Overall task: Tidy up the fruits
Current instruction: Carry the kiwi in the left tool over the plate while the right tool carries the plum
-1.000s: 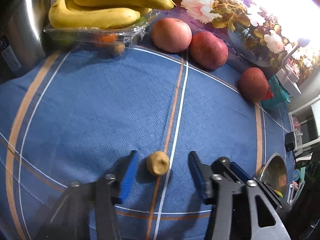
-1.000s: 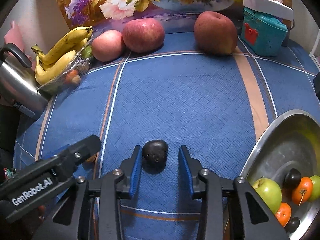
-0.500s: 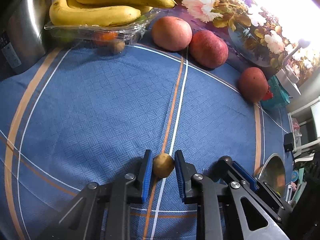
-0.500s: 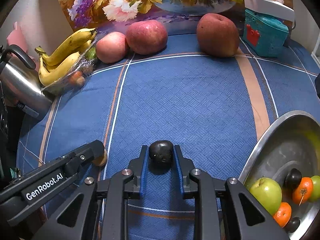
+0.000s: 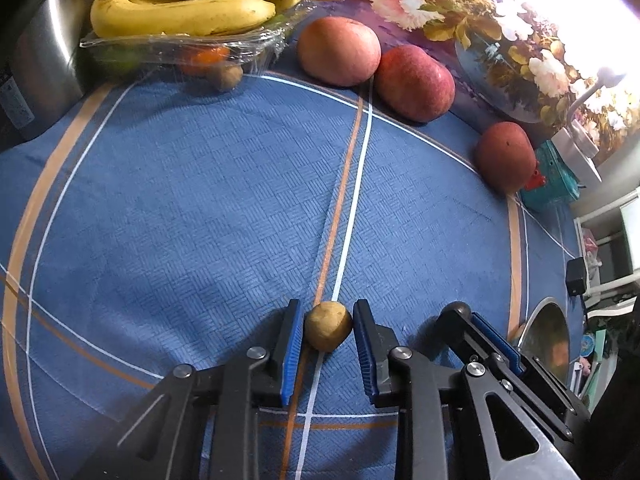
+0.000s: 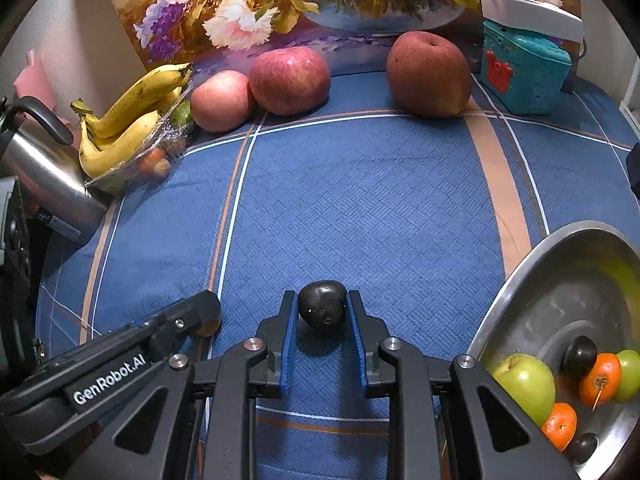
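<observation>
Left gripper clamps a small brown fruit on the blue tablecloth; right gripper clamps a dark fruit. Steel bowl of fruit lies right; apples and bananas beyond.

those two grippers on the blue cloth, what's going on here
A person is sorting fruit with both. The left gripper has its fingers closed around a small tan fruit; the right gripper grips a small dark fruit. The steel bowl at right already holds green apples and oranges.
</observation>
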Demonstrator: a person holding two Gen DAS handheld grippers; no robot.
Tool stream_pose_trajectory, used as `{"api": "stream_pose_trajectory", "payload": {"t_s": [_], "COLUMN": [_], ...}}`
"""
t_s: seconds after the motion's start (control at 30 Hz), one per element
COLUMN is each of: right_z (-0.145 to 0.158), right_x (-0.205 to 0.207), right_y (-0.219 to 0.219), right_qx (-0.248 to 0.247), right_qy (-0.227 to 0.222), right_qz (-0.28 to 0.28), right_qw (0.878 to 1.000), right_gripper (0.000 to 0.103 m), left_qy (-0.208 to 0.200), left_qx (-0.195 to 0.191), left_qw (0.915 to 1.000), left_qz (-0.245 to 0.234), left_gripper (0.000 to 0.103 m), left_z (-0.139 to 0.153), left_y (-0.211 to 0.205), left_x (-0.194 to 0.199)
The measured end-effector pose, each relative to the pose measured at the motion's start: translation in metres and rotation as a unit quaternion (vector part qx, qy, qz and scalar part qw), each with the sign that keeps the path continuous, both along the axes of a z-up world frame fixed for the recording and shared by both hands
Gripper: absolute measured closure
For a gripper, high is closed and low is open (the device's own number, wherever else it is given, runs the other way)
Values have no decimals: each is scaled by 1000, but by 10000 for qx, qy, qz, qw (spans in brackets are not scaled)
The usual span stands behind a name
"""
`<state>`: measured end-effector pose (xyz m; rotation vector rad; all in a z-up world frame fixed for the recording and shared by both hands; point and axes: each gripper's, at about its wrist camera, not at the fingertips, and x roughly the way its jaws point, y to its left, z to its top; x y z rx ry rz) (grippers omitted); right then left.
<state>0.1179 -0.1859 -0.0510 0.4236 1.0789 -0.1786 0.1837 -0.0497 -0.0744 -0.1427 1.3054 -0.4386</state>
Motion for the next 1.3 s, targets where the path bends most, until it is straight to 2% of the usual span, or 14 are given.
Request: {"api": "stream_pose_trajectory", "payload": {"t_s": [0.37,0.77,1.3], "right_z": [2,19,41], "right_x": [-2,-20,-64], "right_y": [0,-3,-1], "right_qx": [1,-46,-118], "right_qy": [4,-90,-100], "right_qz": [-21,-42,-150], "right_qw": [10000,9999,9998], "right_gripper": [78,78,78], "left_qy": [-54,-279,-617], "left_qx": [17,15,53], "left_qw": [10000,9996,9979], "left_qz": [-38,-18,-200], "left_gripper": [76,76,76], "left_z": [6,30,58], "left_y": [-1,4,4], "left_x": [-4,-17,-64]}}
